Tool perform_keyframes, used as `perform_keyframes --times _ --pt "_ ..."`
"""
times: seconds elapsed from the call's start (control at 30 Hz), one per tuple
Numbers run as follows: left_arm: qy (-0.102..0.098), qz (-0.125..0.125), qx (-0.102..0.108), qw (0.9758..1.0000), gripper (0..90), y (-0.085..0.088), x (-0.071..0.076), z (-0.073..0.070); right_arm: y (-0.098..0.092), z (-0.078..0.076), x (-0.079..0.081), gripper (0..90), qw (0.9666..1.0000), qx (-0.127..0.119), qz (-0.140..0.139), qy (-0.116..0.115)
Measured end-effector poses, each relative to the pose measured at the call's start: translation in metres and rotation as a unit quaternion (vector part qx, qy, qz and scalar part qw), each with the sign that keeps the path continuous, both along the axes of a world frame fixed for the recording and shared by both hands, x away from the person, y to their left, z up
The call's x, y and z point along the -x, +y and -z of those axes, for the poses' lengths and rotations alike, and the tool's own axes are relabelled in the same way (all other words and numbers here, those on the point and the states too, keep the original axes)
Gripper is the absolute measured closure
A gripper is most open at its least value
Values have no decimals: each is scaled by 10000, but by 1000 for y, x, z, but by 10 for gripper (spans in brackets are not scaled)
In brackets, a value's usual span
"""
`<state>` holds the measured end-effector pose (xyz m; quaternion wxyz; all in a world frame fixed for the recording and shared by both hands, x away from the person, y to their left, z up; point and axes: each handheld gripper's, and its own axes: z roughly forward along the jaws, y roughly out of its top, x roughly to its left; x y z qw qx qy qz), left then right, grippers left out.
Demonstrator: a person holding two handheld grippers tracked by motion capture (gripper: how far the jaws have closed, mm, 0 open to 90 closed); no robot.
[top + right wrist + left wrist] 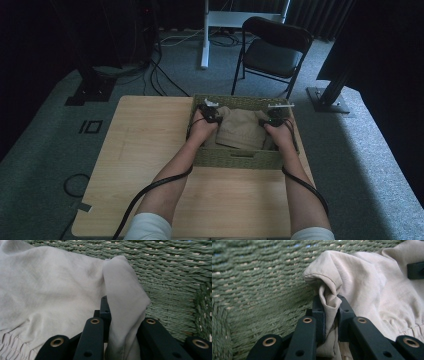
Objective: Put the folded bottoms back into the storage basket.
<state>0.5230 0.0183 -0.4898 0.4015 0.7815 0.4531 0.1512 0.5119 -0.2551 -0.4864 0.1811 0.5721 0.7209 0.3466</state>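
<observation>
On the desk (150, 165), toward its far right, a green woven basket (235, 159) holds a beige garment (240, 131). Left tongs (329, 308) and right tongs (120, 315) each pinch a fold at its sides. Thin bites could slip, or fabric might snag on the weave.

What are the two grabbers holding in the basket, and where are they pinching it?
Both hold the beige cloth. The left gripper pinches a bunched fold at its edge; the right gripper pinches a fold on the opposite side, near the green basket wall.
</observation>
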Motion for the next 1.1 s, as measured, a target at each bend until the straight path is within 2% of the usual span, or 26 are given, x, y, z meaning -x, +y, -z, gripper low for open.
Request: perform_keyframes --times 0.03,0.33,0.37,0.4,0.43,0.53,0.57,0.63,0.67,0.73,0.77,0.8,0.83,0.93,1.03,1.1 --pt "30 5 -43 10000 815 -1 -1 2 2 1 -3 794 9999 81 -43 121" --pt "106 -40 -163 9998 802 -2 -3 11 9 10 -14 774 9984 400 -45 406" --pt "133 -27 -213 9997 788 -3 -4 12 12 13 -16 756 9975 517 -56 487" --pt "173 -21 -251 9995 788 -3 -4 13 12 13 -16 756 9975 517 -56 487" --pt "201 -26 -259 9995 769 -4 -4 14 14 16 -18 713 9971 546 -27 532" --pt "349 -108 -230 9991 736 -3 -6 18 14 18 -20 685 9969 583 4 528" --pt "388 -141 -269 9988 657 -3 -7 18 15 20 -21 612 9965 557 34 628" --pt "418 -137 -353 9984 650 -4 -7 20 14 21 -21 593 9961 592 27 648" --pt "433 -148 -414 9981 610 -5 -7 21 13 22 -22 538 9964 534 94 651" --pt "351 -166 -484 9981 586 -5 -7 21 12 21 -21 517 9963 530 108 667" --pt "339 -188 -486 9981 538 -4 -7 20 11 21 -21 496 9965 533 113 640" --pt "360 -182 -503 9979 534 -4 -7 19 11 21 -20 471 9963 531 147 667" --pt "339 -188 -488 9981 463 -3 -7 18 12 18 -19 442 9959 617 152 642" --pt "233 -276 -518 9980 437 -1 -5 13 13 14 -17 397 9961 649 155 574" --pt "138 -239 -460 9986 393 2 -2 5 14 4 -13 316 9971 643 172 378" --pt "59 -226 -458 9987 372 4 0 0 15 1 -13 295 9975 584 163 360"
